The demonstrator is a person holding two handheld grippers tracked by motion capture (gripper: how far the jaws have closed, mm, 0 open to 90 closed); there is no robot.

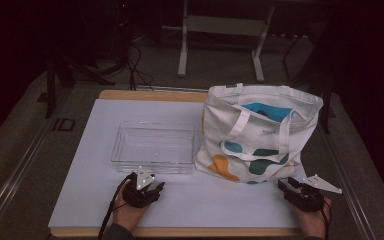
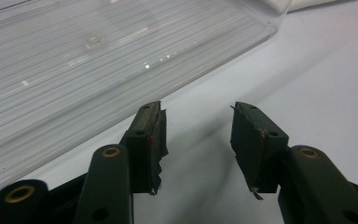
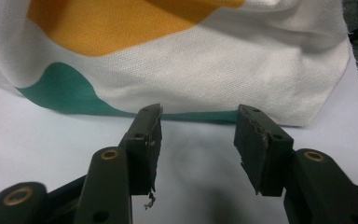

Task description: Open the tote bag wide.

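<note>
Near edge: left gripper (image 1: pixel 156 187) sits low over the white table sheet (image 1: pixel 230 200), held by the person's left hand (image 1: pixel 128 212). Jaws stand apart, nothing between them, only bare sheet in the gap. Right gripper (image 1: pixel 286 184) at near right, held by the right hand (image 1: pixel 312 222), jaws likewise apart and empty, bare sheet between.

Next out: clear plastic tray (image 1: pixel 152 146) lies flat just beyond the left gripper, not touching it; in the left gripper view the tray (image 2: pixel 98 60) has its near wall just ahead of the tips. Looks empty.

Right of the tray, touching or nearly so: canvas tote bag (image 1: pixel 260 132), white with teal, green and orange blobs, standing upright, mouth open, handles drooping down its front. In the right gripper view the bag (image 3: pixel 223 65) has its bottom edge just ahead of the tips, no contact.

Far: metal frame legs (image 1: pixel 182 50) on the floor beyond the table.
</note>
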